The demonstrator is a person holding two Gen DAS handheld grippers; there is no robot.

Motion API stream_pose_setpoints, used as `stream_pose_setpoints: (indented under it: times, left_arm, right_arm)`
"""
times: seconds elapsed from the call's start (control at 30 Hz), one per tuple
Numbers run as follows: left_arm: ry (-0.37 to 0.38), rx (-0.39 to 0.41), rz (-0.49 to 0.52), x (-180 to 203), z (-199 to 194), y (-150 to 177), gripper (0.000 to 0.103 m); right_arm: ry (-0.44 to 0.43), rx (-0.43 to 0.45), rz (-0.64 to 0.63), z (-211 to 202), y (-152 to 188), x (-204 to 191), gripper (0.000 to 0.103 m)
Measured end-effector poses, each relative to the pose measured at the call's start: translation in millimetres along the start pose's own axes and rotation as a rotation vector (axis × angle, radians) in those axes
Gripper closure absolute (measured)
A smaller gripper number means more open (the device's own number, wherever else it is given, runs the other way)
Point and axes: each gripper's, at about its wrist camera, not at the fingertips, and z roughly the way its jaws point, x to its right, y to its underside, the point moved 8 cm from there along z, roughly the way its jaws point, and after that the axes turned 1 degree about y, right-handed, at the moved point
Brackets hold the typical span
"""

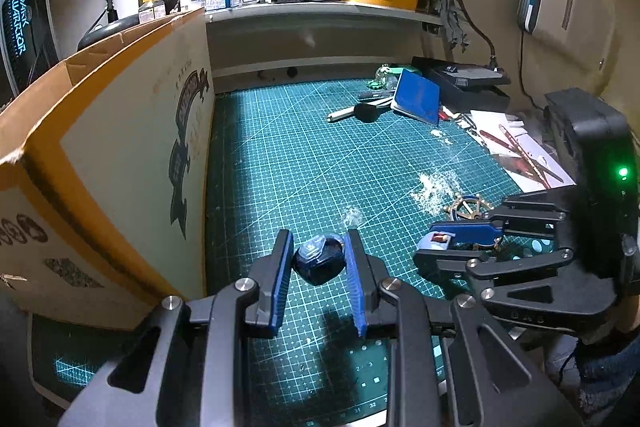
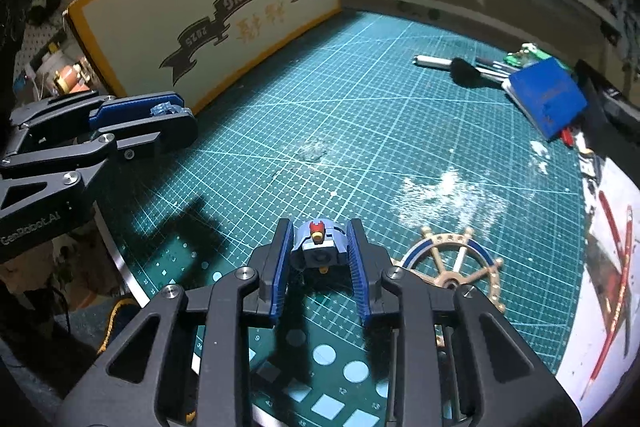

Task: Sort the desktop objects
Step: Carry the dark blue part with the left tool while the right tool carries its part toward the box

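Two hand-held grippers (image 1: 318, 265) (image 2: 318, 253), each clamping one model part (image 1: 319, 263) (image 2: 318, 247).

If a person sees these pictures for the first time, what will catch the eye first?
Probably the two grippers, each shut on a small model part: the left gripper holds a dark blue piece, the right gripper a blue-grey robot head. Next, the brass ship's wheel beside the right gripper.

The surface is covered by a green cutting mat (image 1: 320, 147) with white lines. On it, at the upper right, lie a blue book (image 1: 418, 97) and a brush (image 1: 352, 111). A gold wheel (image 2: 456, 267) lies lower right. A cardboard box (image 1: 120, 147) stands left.
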Motion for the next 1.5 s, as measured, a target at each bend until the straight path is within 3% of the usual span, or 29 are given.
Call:
stream_pose_setpoints:
  times: [0.3,0.87,1.17,1.5]
  left_arm:
    - [0.026,0.023,0.03,15,0,-14,0.077]
    - [0.041,0.132,0.076,38,-20,-57,0.077]
    - [0.033,0.27,0.047,35,-49,-81,0.077]
    - [0.014,0.459,0.055,36,-98,-99,0.077]
  right_arm:
    - [0.033,0.038,0.08,-27,-2,18,0.077]
    - [0.077,0.151,0.065,-80,-25,24,0.078]
    - [0.161,0.288,0.085,-118,-38,28,0.078]
    - [0.153,0.449,0.075,-164,-51,13,0.078]
